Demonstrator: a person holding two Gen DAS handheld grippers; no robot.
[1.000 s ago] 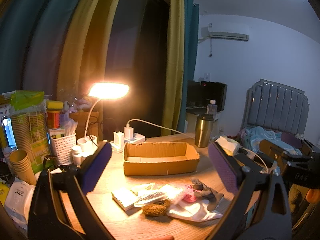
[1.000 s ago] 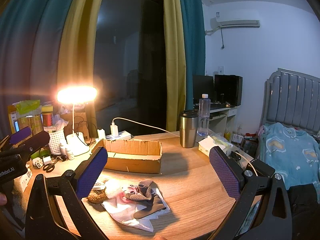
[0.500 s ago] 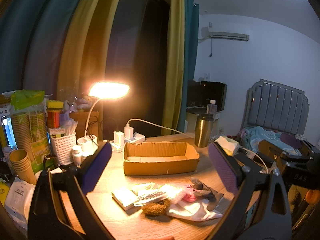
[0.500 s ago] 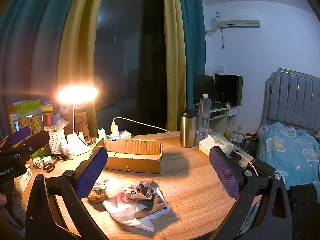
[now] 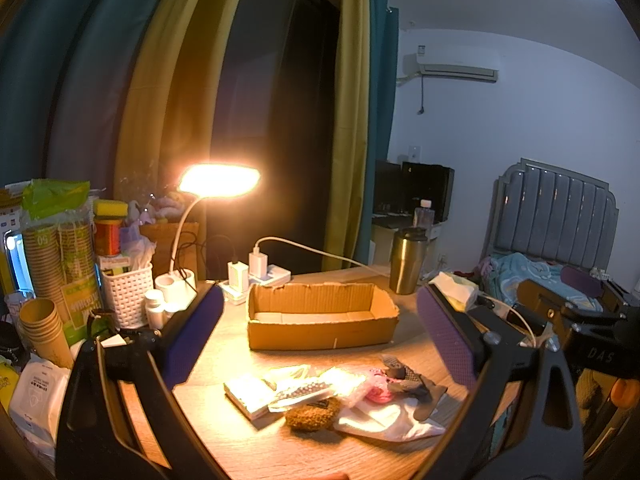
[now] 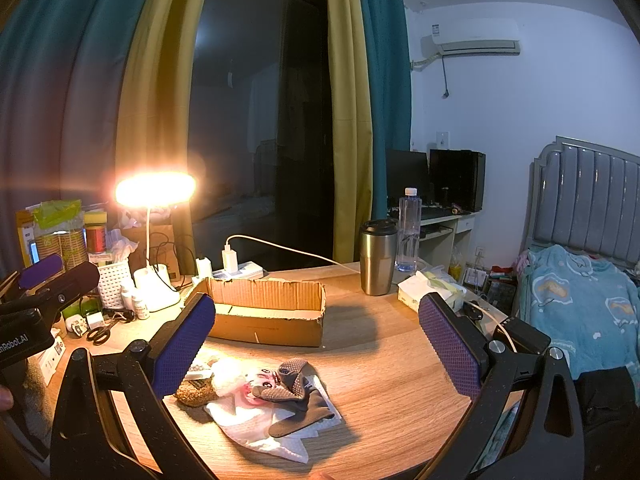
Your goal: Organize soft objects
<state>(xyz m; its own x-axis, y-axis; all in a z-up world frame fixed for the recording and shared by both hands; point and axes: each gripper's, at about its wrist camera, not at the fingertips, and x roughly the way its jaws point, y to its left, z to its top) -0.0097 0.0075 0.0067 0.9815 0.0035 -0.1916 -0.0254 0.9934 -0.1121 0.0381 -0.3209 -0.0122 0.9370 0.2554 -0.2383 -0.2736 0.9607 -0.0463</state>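
Observation:
A pile of soft things lies on the round wooden table (image 6: pixel 392 380): a dark grey sock (image 6: pixel 298 396), a white cloth (image 6: pixel 256 424), a pink item (image 5: pixel 378 390), a brown scrubby pad (image 5: pixel 314 418) and small packets (image 5: pixel 256 394). Behind the pile stands an open, empty cardboard box (image 5: pixel 320 320), also in the right wrist view (image 6: pixel 268 312). My left gripper (image 5: pixel 320 344) is open and empty, above the pile's near side. My right gripper (image 6: pixel 316 344) is open and empty, above the pile. The pile also shows in the left wrist view, with the sock (image 5: pixel 412 380) at its right.
A lit desk lamp (image 5: pixel 218 180), a white basket (image 5: pixel 128 294), paper cups (image 5: pixel 40 328) and chargers (image 5: pixel 256 272) crowd the table's left and back. A steel tumbler (image 6: pixel 376 256), water bottle (image 6: pixel 408 228) and tissue pack (image 6: pixel 428 292) stand at the right. A bed (image 6: pixel 580 300) is beyond.

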